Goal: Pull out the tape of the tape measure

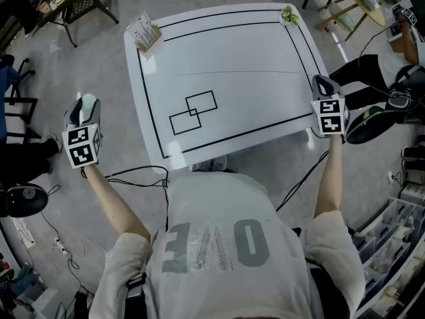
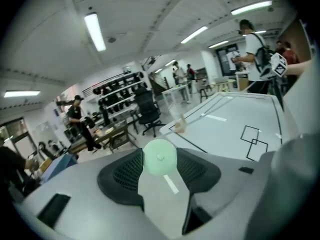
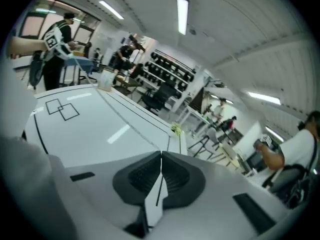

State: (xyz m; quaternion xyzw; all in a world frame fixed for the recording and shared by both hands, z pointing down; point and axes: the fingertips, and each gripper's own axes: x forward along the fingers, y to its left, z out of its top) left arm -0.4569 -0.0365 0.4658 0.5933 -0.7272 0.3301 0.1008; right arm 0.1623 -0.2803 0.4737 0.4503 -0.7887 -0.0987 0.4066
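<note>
**Current state.** The left gripper is held over the floor, off the left edge of the white counter with black border lines. Its black mesh fingers are clenched on a pale green, disc-shaped object, judged to be the tape measure. The disc sits between the two pads and touches both. No tape is visible leaving the case in any view.

The right gripper is at the counter's right edge, well apart from the left gripper. Its fingers are pressed together, pad against pad, with nothing seen between them.

**Step in hand.** The case is secured and the pull has not begun. The task is judged to be at its start.

**Next move.**
1. Bring the right gripper across to the tape measure, over the counter surface.
2. Release the right fingers enough to admit the tape's end tab. The tab cannot be located in these views, so the case may need turning to bring it into reach.
3. Clench on the tab.
4. Draw the right gripper away in a straight line while the left gripper holds the case steady.

**Caution.** The round case is gripped at its rim and may rotate or slip under pull.
</note>
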